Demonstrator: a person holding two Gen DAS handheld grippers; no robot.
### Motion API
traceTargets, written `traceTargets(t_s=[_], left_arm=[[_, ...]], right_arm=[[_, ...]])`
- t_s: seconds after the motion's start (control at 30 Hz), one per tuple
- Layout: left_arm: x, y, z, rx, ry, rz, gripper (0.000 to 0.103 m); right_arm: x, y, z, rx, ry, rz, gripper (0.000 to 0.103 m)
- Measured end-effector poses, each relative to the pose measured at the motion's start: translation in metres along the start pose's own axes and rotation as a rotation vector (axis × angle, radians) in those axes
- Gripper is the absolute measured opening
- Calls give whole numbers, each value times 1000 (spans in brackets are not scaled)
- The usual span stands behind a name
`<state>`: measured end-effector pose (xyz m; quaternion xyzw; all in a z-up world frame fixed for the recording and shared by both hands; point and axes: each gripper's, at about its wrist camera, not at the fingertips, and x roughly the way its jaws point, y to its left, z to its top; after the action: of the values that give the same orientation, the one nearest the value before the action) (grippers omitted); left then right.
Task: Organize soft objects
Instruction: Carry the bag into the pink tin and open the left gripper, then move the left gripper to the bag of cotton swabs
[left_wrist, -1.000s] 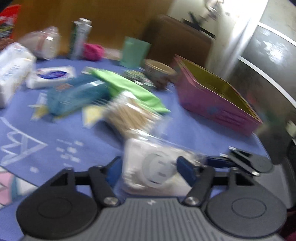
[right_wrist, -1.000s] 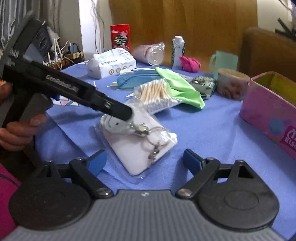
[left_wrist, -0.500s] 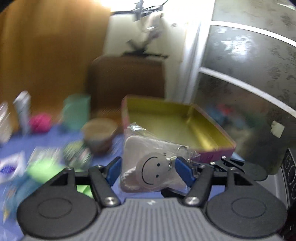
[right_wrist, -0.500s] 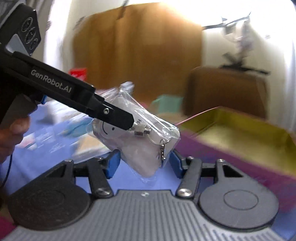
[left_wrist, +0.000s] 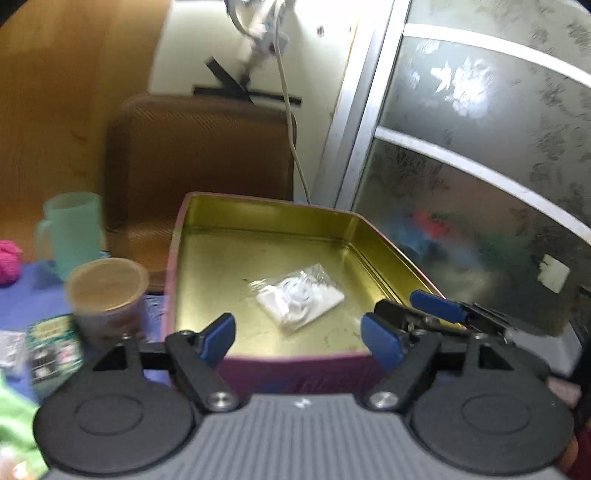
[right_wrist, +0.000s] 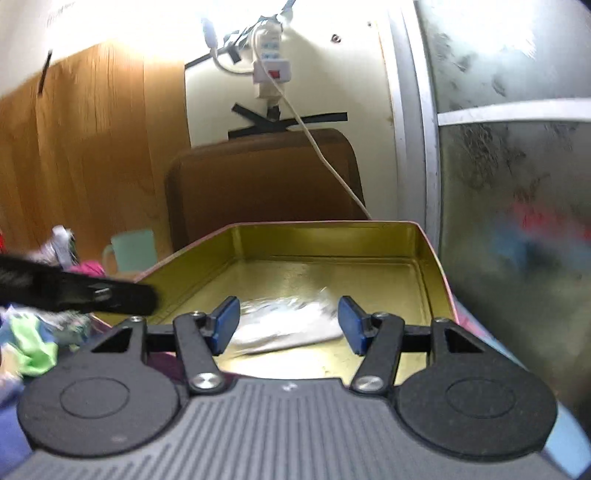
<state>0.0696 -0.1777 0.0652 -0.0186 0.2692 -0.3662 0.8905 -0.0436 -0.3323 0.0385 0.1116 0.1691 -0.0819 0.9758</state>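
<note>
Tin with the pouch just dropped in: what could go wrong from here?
1. The left gripper, whose jaws have just been opening, hangs low over the tin's near wall; pulling back could clip and shove it.
2. The cup stands close beside the tin and could topple.
3. The right gripper crowds the left.

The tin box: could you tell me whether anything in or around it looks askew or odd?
Only mildly: the clear bagged white item lies askew on the tin box floor, corners turned to the walls. Both the left claw and right claw are open, holding nothing.
</note>
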Motion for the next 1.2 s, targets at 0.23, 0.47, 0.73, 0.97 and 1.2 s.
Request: traceTargets(t_s=[0.23,0.47,0.73,0.97,1.2], left_arm=[[-100,61,-55,-86,-38,94,81],[-168,139,-102,-338,-48,222,81],[-164,169,-109,-436,-7,171,81],[-157,163,-118,-390,24,152,81],[-145,152,-115,-384,61,133,73]], right_arm=[[1,49,-2,-17,42,250,61],[13,147,-30,-129,229,538,61],[34,204,-52,-223,360,585,63],[0,212,-64,-219,402,691,37],[3,208,-67,-209,400,655,66]])
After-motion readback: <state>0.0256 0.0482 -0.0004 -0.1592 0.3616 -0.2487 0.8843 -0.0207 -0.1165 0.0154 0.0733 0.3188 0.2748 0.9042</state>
